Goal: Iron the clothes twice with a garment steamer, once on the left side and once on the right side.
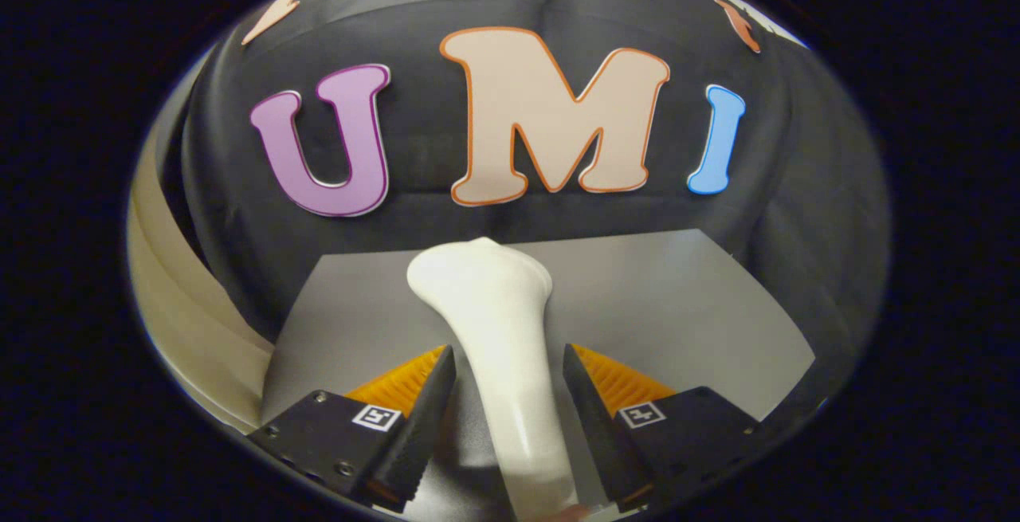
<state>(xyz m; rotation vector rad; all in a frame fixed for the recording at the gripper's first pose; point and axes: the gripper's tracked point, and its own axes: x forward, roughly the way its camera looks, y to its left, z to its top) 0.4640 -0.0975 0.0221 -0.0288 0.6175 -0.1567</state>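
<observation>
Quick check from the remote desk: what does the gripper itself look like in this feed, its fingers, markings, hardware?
The gripper has two wedge-shaped fingers that taper toward the tips, with finely ribbed faces. Each sits on a blocky black mount fixed with small screws. Both mounts carry a square black-and-white tag. No cables are visible.

Grey table (677, 299); white steamer (494, 323) on it.
</observation>
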